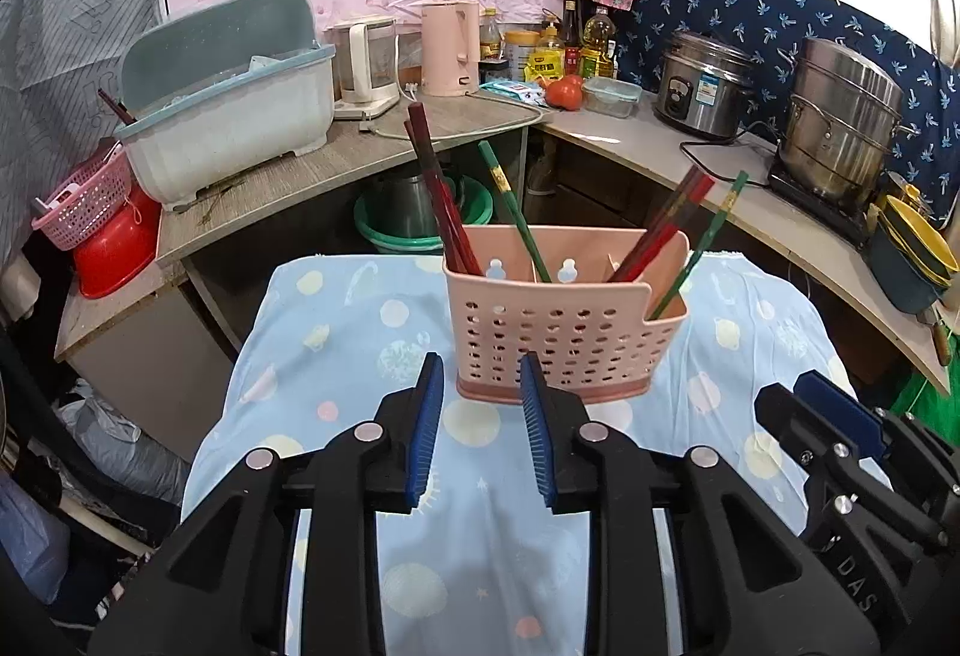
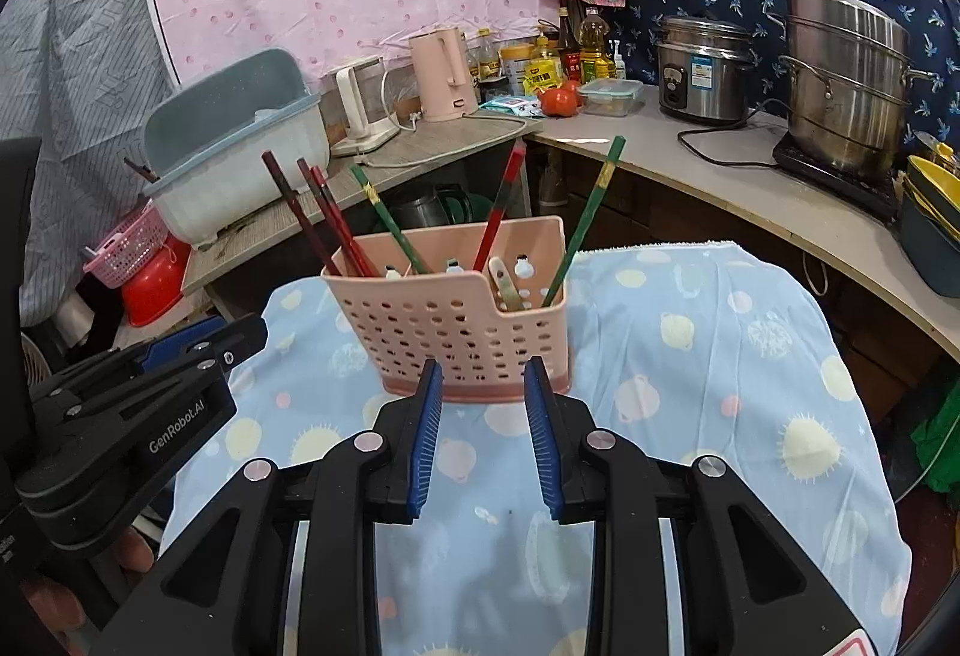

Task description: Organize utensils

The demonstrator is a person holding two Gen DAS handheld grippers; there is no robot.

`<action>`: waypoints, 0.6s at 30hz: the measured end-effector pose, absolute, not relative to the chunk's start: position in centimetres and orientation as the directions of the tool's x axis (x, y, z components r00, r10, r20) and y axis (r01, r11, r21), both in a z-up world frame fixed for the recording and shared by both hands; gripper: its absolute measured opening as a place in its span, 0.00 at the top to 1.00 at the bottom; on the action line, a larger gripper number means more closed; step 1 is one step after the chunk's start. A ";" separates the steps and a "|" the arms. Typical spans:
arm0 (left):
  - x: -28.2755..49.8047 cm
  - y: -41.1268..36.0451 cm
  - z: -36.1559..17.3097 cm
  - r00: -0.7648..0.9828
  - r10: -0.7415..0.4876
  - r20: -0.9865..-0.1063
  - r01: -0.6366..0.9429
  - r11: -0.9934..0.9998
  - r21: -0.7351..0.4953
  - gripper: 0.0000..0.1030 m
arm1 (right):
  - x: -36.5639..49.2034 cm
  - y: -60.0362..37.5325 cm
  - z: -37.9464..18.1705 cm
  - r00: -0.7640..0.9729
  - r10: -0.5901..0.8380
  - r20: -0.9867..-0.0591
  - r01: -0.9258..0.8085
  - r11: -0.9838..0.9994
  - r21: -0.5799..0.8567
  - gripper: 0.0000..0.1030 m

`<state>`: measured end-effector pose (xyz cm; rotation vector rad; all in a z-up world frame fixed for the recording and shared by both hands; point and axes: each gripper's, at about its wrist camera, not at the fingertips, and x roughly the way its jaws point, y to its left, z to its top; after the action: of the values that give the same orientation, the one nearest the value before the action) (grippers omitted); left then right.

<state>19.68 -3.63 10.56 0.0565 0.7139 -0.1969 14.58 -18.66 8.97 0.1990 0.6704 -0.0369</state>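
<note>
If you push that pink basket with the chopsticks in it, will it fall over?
Possibly. The pink perforated plastic basket looks light and stands tall on a soft blue patterned cloth. Its red and green chopsticks lean out above the rim, so a high push might tip it.

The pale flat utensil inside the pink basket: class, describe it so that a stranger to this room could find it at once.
Start at the blue cloth with pale planets, then the pink perforated basket standing on it. In the basket's right-hand compartment, by the notch in its front wall, sits the pale flat utensil. Unlike the long red and green chopsticks sticking out above the rim, it is short, broad and cream-coloured.
</note>
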 end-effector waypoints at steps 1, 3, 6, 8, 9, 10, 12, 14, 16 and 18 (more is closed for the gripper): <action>19.4 -3.6 10.5 0.739 -0.159 -0.655 0.197 0.980 -0.015 0.72 | 14.2 -18.6 8.8 0.782 0.029 -0.623 0.098 0.981 0.169 0.73; 18.8 -3.6 10.2 0.739 -0.154 -0.656 0.195 0.981 -0.010 0.70 | 13.6 -18.5 8.6 0.779 0.026 -0.626 0.100 0.981 0.165 0.72; 18.1 -3.5 9.8 0.732 -0.152 -0.664 0.194 0.981 -0.011 0.69 | 12.8 -18.4 8.3 0.773 0.023 -0.633 0.103 0.981 0.162 0.67; 17.6 -3.5 9.4 0.727 -0.151 -0.669 0.191 0.981 -0.013 0.67 | 12.3 -18.2 8.1 0.770 0.020 -0.638 0.108 0.981 0.161 0.65; 17.5 -3.5 9.3 0.726 -0.150 -0.671 0.191 0.982 -0.013 0.66 | 12.1 -18.3 8.1 0.769 0.019 -0.639 0.110 0.981 0.162 0.64; 17.2 -3.5 9.2 0.726 -0.146 -0.672 0.190 0.982 -0.009 0.66 | 11.9 -18.3 8.0 0.768 0.017 -0.641 0.114 0.980 0.162 0.64; 16.9 -3.6 8.9 0.723 -0.144 -0.676 0.191 0.982 -0.005 0.65 | 11.6 -18.2 7.9 0.763 0.014 -0.646 0.118 0.980 0.161 0.63; 16.7 -3.6 8.7 0.720 -0.141 -0.680 0.190 0.982 -0.002 0.62 | 11.3 -18.2 7.7 0.760 0.006 -0.650 0.125 0.980 0.155 0.60; 16.3 -3.6 8.5 0.722 -0.134 -0.679 0.186 0.983 0.004 0.56 | 11.0 -18.1 7.7 0.760 -0.001 -0.650 0.128 0.981 0.148 0.56; 16.1 -3.7 8.3 0.722 -0.130 -0.680 0.186 0.983 0.009 0.53 | 10.8 -18.0 7.7 0.761 -0.014 -0.649 0.135 0.981 0.136 0.54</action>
<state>16.06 -3.68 8.33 0.0783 0.7441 -0.1746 10.77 -17.96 7.67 0.1791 0.7026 -0.0815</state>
